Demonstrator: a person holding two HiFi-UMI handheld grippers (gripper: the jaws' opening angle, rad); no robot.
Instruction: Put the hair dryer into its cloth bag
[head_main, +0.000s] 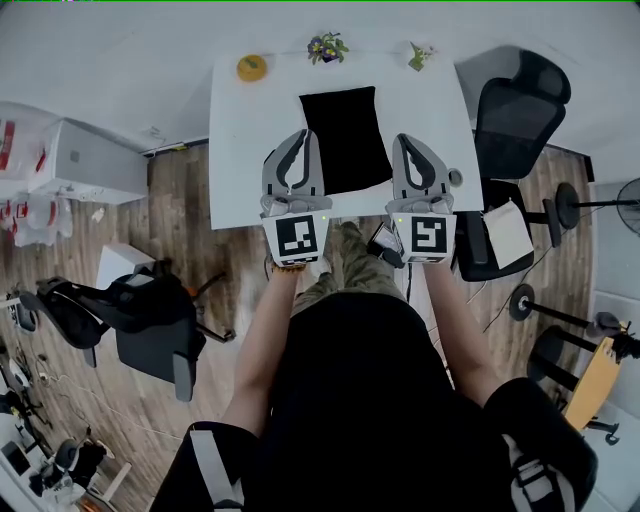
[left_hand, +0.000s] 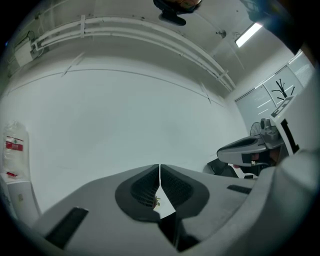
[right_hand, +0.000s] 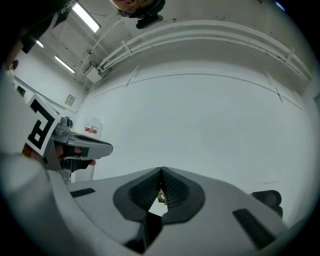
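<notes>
Your right tongs (right_hand: 161, 174) are pinched together on nothing, aimed at a white wall (right_hand: 200, 125). Tiny purple flowers (right_hand: 161, 196) peek through the gap under the tips; left tongs (right_hand: 97, 147) sit off left.

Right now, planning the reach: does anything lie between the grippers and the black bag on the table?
Nothing visible does. The left gripper and right gripper, both shut and empty, are held at either side of the black bag, near its front end, above the white table. The yellow object and flowers sit beyond it.
</notes>
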